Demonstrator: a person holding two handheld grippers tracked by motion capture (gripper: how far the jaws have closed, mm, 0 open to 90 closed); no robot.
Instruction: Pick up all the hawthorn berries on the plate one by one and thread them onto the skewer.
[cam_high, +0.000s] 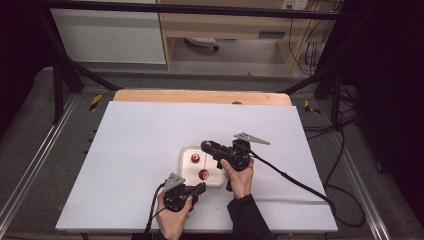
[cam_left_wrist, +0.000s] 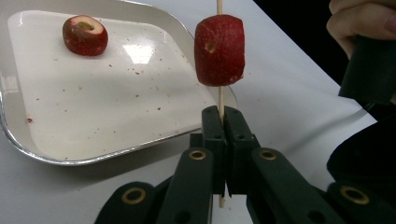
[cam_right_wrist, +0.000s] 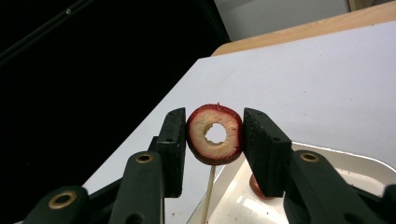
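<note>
The skewer (cam_left_wrist: 220, 100), thin and snappable, we pinch low in the left gripper (cam_left_wrist: 223, 122); the right gripper (cam_right_wrist: 214, 137) lightly clasps the soft cored fruit (cam_right_wrist: 215, 134).

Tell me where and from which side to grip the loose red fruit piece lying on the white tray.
Grip the loose fruit piece across its rounded red sides, coming down from above. It lies apart from everything on the tray with its cored hole facing up, so the curved skin is free all round. Jaws set on opposite sides, as the right gripper holds its own cored piece, should seat well and leave the hole open.
</note>
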